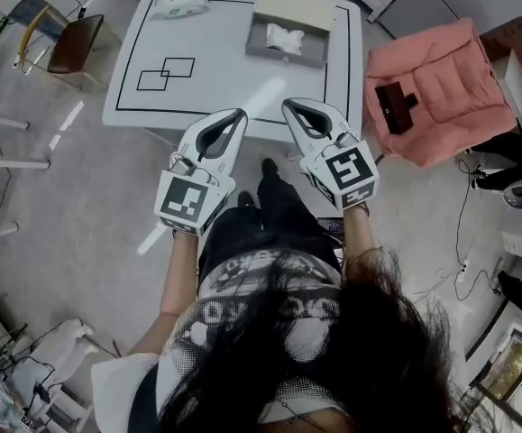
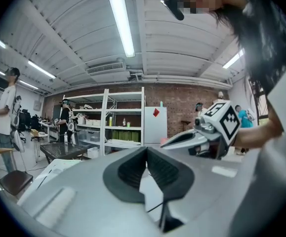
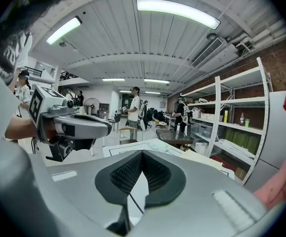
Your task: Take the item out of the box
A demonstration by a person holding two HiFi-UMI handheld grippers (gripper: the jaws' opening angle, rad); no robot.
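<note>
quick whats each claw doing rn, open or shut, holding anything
Left grey claw: shut, holding nothing.
Right grey claw: shut, holding nothing.

My left claw (image 1: 239,114) and right claw (image 1: 288,105) hang by the table (image 1: 233,79). A white thing (image 1: 285,37) lies in the box (image 1: 268,54).

Premises present as a shared laboratory or workshop hall. Evidence:
- ribbed ceiling with tube lights (image 2: 122,23) and a ceiling air unit (image 3: 209,51)
- brick wall (image 2: 192,95) at the far end
- white open shelving (image 2: 105,120) stocked with bins and bottles
- several people (image 2: 65,120) standing at dark benches
- bare grey floor (image 1: 80,197) with trailing cables (image 1: 465,207)
- white table (image 1: 215,93) marked with black outlines
</note>
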